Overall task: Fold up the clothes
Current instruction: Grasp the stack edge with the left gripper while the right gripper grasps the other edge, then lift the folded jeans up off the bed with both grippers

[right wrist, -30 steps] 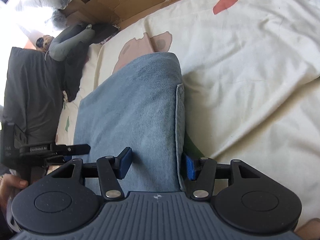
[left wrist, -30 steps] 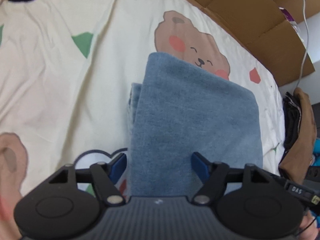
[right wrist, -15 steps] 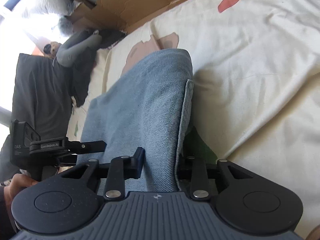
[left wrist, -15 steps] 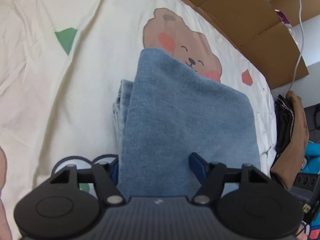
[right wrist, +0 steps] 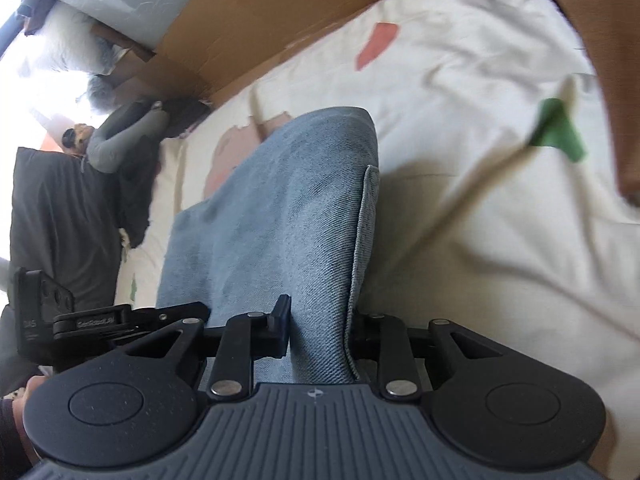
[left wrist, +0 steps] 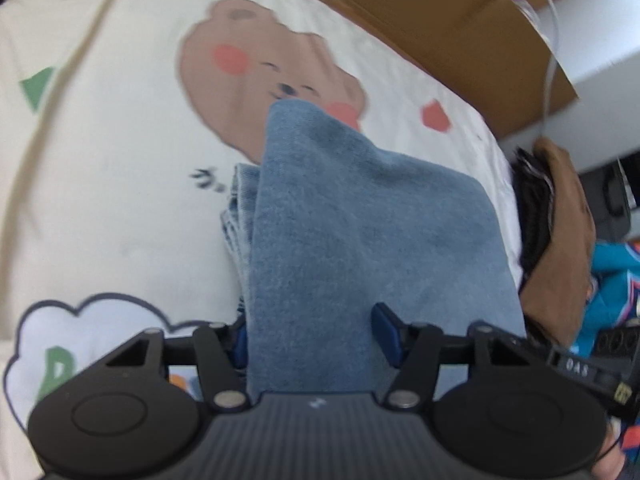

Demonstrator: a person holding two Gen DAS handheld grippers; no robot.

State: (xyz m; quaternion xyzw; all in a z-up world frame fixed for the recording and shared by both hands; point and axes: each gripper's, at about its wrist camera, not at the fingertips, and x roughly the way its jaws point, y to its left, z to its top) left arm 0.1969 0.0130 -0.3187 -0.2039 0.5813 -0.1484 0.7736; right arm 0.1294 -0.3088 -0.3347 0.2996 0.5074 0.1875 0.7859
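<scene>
The folded blue jeans (left wrist: 360, 220) run away from my left gripper (left wrist: 312, 336), whose blue pads press the thick near end from both sides. In the right wrist view the same jeans (right wrist: 288, 200) stretch away from my right gripper (right wrist: 318, 320), which is shut tight on a narrow folded edge. That end hangs a little above the cream bed sheet (right wrist: 480, 160) and casts a shadow on it. The left gripper's body (right wrist: 100, 320) shows at the left of the right wrist view.
The sheet (left wrist: 120, 160) carries a bear print (left wrist: 248, 68). Cardboard (left wrist: 440, 12) lines the far edge. A brown and black pile of clothes (left wrist: 568, 220) lies to the right of the jeans. Dark garments (right wrist: 60, 220) lie at the other end.
The right gripper's fingers have closed in on the denim edge. The left fingers have drawn slightly tighter. Both views have shifted across the sheet, and the jeans have risen off it.
</scene>
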